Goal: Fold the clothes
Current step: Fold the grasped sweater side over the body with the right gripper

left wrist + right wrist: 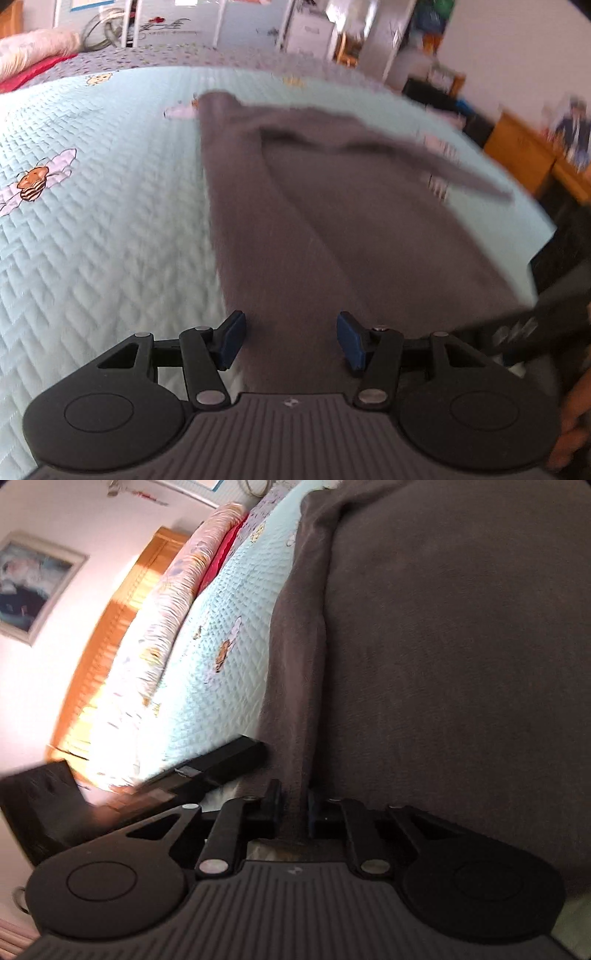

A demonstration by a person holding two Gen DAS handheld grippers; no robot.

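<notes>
The right gripper (293, 812) sits nearest its camera, its jaws drawn close together on a fold of the grey garment (443, 664); the cloth runs straight up from between the pads as a raised ridge, so this looks like a firm pinch on the fabric's edge. The left gripper (291, 339) hangs with its blue pads (232, 341) well apart and nothing between them, poised just above the near end of the same garment (332, 229).

From the left wrist view the garment lies spread on the bed (92, 240), its long axis running away from the gripper toward the far side. One long strip is already turned in along its left edge, and a sleeve-like piece trails off to the right at the far end. The picture is blurred there, so I cannot tell exactly how that piece lies.

The relation that matters: the cloth stretches forward from both grippers, with the right one already on it and the left one free above the near hem. The right gripper is judged to be carrying its edge across for a fold, while the left is placed to take or steady the near hem.

Open room is ample on the left, where the pale quilt is bare apart from its printed bees (33, 182). On the right the bed's edge is near, with wooden furniture (524, 147) beyond. A hand (572, 417) shows at the right margin.
</notes>
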